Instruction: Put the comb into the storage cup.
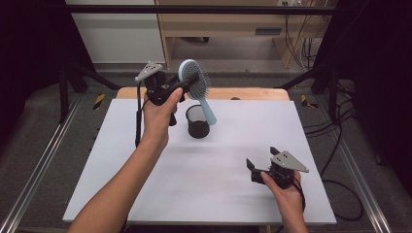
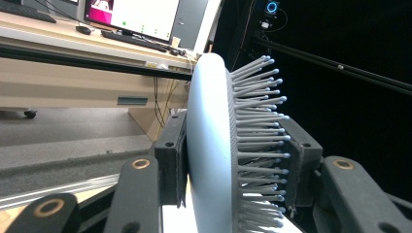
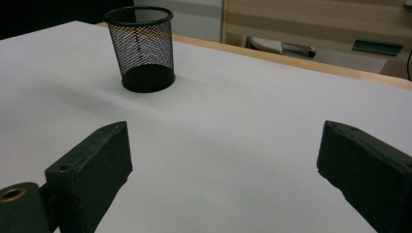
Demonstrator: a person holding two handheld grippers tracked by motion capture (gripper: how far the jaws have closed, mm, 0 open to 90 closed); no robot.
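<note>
A light blue hairbrush [image 1: 196, 85] with grey bristles hangs in the air, head up and handle slanting down toward a black mesh cup [image 1: 197, 121]. My left gripper [image 1: 187, 82] is shut on the brush head; one pad presses its smooth back, the other its bristles [image 2: 257, 131]. The brush head [image 2: 210, 145] stands edge-on between the jaws. The handle tip hovers at the cup's right rim; I cannot tell whether it touches. My right gripper [image 1: 261, 159] rests low near the front right of the white table [image 1: 145, 194], open, nothing between its jaws. The mesh cup [image 3: 141, 48] stands upright ahead of it.
The white sheet lies on a wooden tabletop whose far edge [image 1: 243, 93] shows behind the cup. Metal rails [image 1: 39, 170] run along both sides. Beyond the table stand a wooden desk [image 1: 233, 29] and loose cables [image 1: 340, 145].
</note>
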